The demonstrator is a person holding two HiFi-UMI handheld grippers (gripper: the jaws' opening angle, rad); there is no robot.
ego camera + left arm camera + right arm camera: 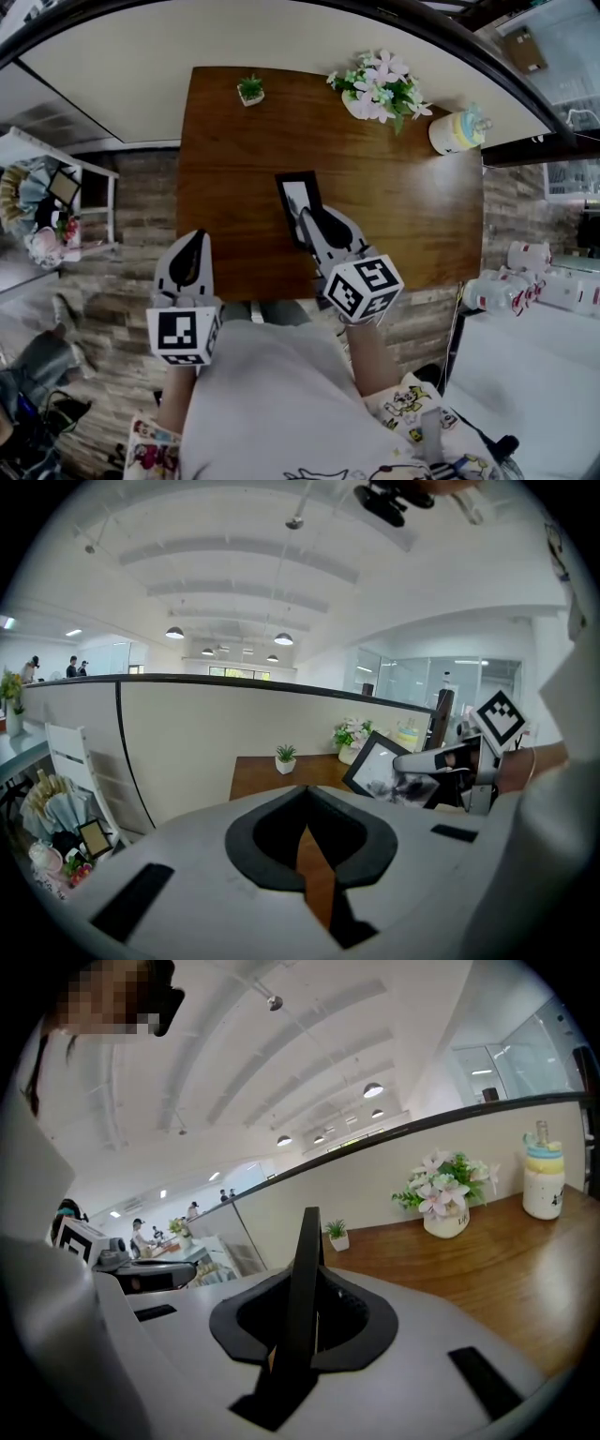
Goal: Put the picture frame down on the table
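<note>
We see the picture frame (300,202) clamped edge-on between the jaws of the right gripper (309,225), held tilted over the table (412,206) near the middle of its near edge; whether the frame's lower edge touches the wood we cannot tell; the left gripper (195,239) hangs off the table's near left corner, its jaws drawn together with nothing in them; along the far edge we find a small potted plant (250,90), a flower pot (380,89), and a pastel bottle (455,131) at the far right corner.
</note>
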